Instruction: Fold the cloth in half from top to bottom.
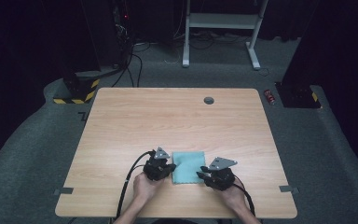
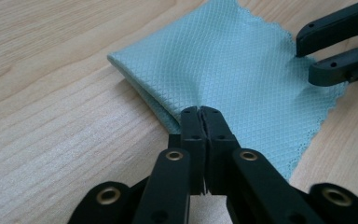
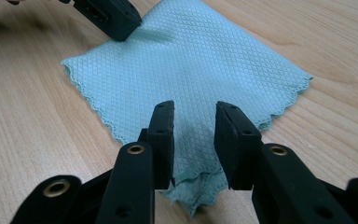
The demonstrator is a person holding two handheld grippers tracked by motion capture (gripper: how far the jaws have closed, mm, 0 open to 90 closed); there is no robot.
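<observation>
**Operator:** State the step in hand.

**Technician:** Handling of the folded cloth (image 1: 188, 166), most likely a further fold. The cloth lies flat on the table (image 1: 168, 116), directly between the two tools. The left gripper (image 2: 200, 112) is pinched tight on the folded edge just ahead of its tips; its jaws meet with cloth between them. The right gripper (image 3: 193, 121) has its jaws parted, one on either side of a corner of the cloth, which passes beneath and between them. This tool has no hold yet.

**Operator:** What does the next move call for?

**Technician:** By my judgement, close the right gripper on the corner between its jaws before any lift. Confirm that both layers sit within the jaws; the corner bunches slightly below the tips, so one layer may slip free. Then raise both tools together and level, so the cloth does not skew.
</observation>
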